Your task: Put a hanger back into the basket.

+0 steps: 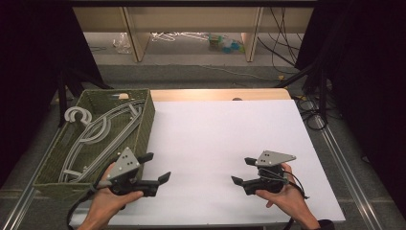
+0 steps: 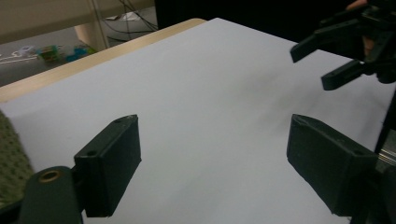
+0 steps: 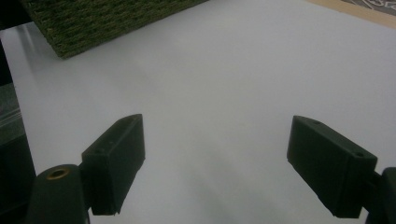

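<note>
The left gripper [image 1: 158, 167] and right gripper [image 1: 242, 170] hover over the white worktop [image 1: 215, 139], fingers wide apart, holding nothing. Grey hangers [image 1: 98, 132], seemingly several, lie in the woven basket [image 1: 143, 125] beside the left gripper.

I am holding my left gripper [image 1: 159, 167] low at the near left, jaws standing wide apart with nothing between them. My right gripper [image 1: 242, 171] is hovering at the near right, jaws likewise spread, facing the left one.
</note>
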A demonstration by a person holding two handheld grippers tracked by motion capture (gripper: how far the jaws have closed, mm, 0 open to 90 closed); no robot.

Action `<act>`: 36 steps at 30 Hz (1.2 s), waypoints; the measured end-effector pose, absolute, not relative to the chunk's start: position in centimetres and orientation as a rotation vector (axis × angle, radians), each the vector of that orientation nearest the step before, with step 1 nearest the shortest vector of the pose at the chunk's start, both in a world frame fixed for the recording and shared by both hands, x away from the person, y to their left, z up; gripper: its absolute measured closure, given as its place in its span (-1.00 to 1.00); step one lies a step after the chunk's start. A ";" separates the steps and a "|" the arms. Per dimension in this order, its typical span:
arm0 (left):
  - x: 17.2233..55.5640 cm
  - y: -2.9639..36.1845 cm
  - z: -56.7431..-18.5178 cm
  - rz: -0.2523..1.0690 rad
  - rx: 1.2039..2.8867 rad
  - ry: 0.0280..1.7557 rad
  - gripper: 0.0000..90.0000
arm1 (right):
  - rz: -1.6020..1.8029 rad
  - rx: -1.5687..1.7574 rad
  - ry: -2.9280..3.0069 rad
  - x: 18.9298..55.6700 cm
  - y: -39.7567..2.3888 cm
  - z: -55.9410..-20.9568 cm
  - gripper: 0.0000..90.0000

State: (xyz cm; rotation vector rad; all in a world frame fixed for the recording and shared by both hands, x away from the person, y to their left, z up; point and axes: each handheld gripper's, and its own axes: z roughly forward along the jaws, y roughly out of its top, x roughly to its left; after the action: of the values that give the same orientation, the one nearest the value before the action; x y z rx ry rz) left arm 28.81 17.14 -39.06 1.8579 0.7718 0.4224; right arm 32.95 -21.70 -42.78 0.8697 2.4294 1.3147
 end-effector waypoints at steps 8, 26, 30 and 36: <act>27.1 15.5 -40.7 0.410 1.908 0.726 -0.57 | 1.348 0.882 2.384 32.2 -21.5 -42.7 -0.56; 26.6 15.5 -44.1 0.445 1.914 0.764 -0.57 | 1.426 0.947 2.314 28.2 -23.3 -43.2 -0.61; 26.6 15.6 -44.1 0.459 1.914 0.760 -0.57 | 1.424 0.931 2.334 27.8 -23.0 -43.5 -0.61; 26.7 15.7 -44.0 0.458 1.909 0.741 -0.57 | 1.408 0.910 2.366 27.6 -22.5 -43.8 -0.61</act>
State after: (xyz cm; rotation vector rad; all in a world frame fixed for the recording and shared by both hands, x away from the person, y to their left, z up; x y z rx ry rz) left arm 26.70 15.69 -44.02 1.9087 0.7407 0.4578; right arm 27.62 -22.47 -43.75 0.9100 2.3660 1.4084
